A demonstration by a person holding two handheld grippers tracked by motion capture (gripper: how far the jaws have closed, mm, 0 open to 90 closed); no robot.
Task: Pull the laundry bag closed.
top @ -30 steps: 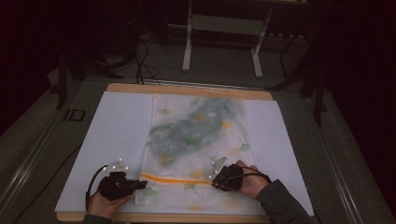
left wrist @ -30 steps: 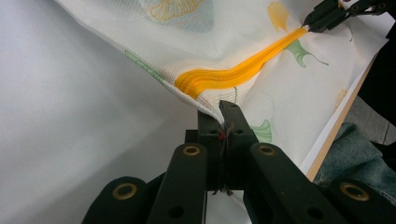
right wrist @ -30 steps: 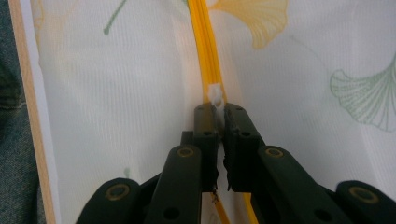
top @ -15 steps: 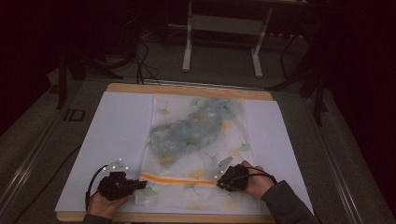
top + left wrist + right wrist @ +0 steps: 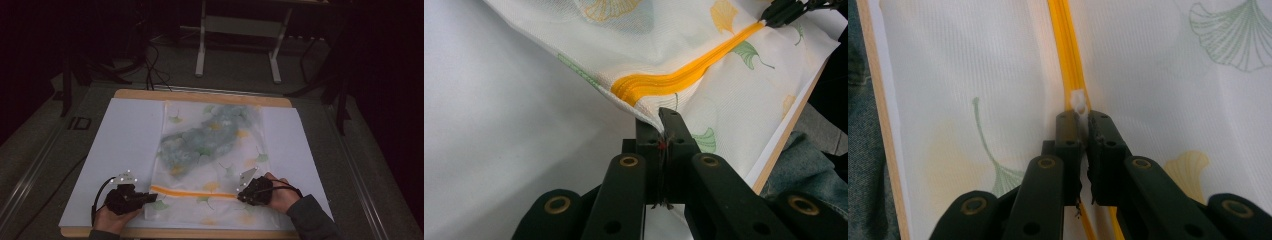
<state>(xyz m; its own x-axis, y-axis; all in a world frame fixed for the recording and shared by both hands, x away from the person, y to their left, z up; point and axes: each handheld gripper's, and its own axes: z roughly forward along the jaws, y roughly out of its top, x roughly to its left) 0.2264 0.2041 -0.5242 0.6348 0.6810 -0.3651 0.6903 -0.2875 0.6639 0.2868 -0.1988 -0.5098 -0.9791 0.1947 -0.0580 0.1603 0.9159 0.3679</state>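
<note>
At lower left, the left tool [image 5: 149, 198] clamps the bag [image 5: 215, 155] edge to anchor it. The right tool [image 5: 241, 196], lower centre, grips the zip pull [image 5: 1079, 104], likely to slide the zip [image 5: 192, 192]. The bag lies mid-desk [image 5: 125, 135].

Left gripper [image 5: 150, 198] low at the bottom left of the high view, held in a hand [image 5: 112, 218] entering from the bottom edge, jaws pointing toward frame right and pinched together. Right gripper [image 5: 241, 197] at bottom centre-right, gripped by a hand [image 5: 277, 194] with a dark sleeve [image 5: 312, 220] slanting in from the lower right corner, jaws pointing left and likewise pressed closed. Both forearms low, close to the bottom edge.
</note>
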